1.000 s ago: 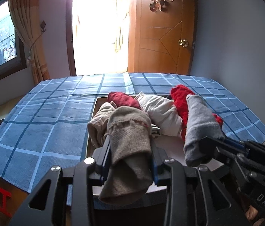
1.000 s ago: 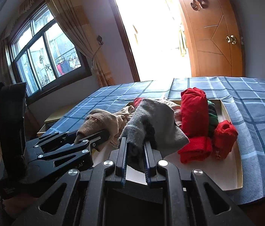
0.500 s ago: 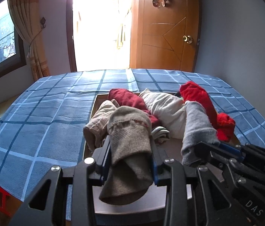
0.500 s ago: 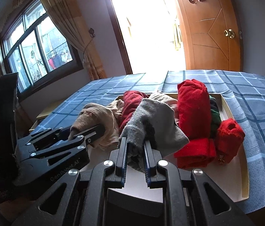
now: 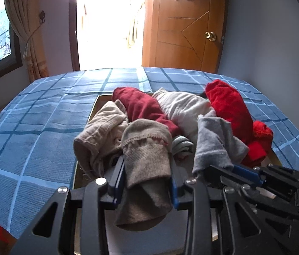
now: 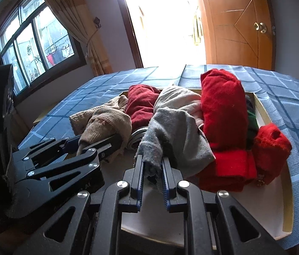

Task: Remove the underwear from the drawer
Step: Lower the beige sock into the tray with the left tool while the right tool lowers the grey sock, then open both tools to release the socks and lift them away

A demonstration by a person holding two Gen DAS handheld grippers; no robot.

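A shallow wooden drawer (image 6: 262,110) lies on a blue plaid cloth (image 5: 32,127) and holds a heap of folded underwear. My left gripper (image 5: 147,165) is shut on a beige piece (image 5: 145,146), which bulges up between the fingers and hangs over their near side. To its right, my right gripper (image 6: 152,159) is shut on the edge of a grey piece (image 6: 175,131) that drapes back onto the heap. In the right wrist view the left gripper (image 6: 98,142) shows at the left with the beige piece (image 6: 105,123). The right gripper (image 5: 219,170) shows low right in the left wrist view.
Still in the drawer lie a dark red piece (image 5: 141,106), a cream one (image 5: 183,106), a bright red roll (image 6: 221,106), a small red item (image 6: 270,144) and something green (image 6: 252,123). A wooden door (image 5: 183,31) and a bright doorway stand behind; a window (image 6: 37,42) is at the left.
Both grippers have sunk and come nearer the drawer, each keeping its piece. The heap fills more of both views.
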